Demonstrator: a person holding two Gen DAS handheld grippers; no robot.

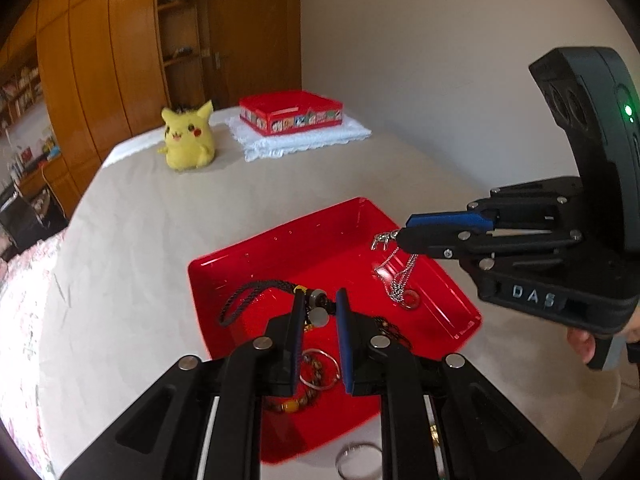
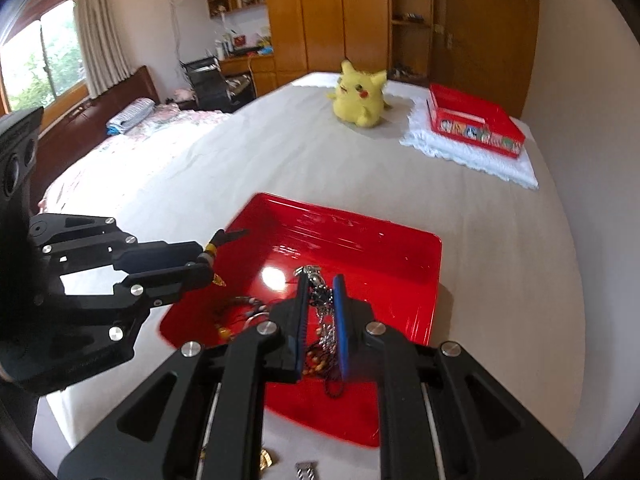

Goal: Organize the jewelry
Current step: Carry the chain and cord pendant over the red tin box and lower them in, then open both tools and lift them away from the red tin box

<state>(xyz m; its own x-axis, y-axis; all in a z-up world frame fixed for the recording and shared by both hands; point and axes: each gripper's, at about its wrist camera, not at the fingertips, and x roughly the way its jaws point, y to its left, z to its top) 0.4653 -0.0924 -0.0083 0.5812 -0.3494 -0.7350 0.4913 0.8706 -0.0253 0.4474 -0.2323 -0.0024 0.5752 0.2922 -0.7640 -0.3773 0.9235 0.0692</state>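
Now both tools hang over the glossy red plastic tray (image 1: 280, 248), each angled steeply downward. The left tool (image 1: 319, 307) is clamped on a black braided cord necklace with grey beads (image 1: 256, 292), its loop trailing off to the left above the tray floor. The right tool (image 1: 394, 235), reaching in from the right, is pinched shut on a thin silver chain with a ring pendant (image 1: 400, 280), which dangles down to the tray. A fingertip (image 1: 580, 342) curls under the right tool's handle. Inside the tray lie a brown beaded bracelet with an amber bead (image 1: 294, 400) and a silver bangle (image 1: 320, 372). Just outside its near edge a plain silver ring (image 1: 358, 460) sits on the beige bed sheet (image 1: 160, 220). Farther back stand a yellow plush toy (image 1: 188, 136) and a red open box with picture panels (image 1: 292, 112) on a white lace-edged cloth (image 1: 304, 140).
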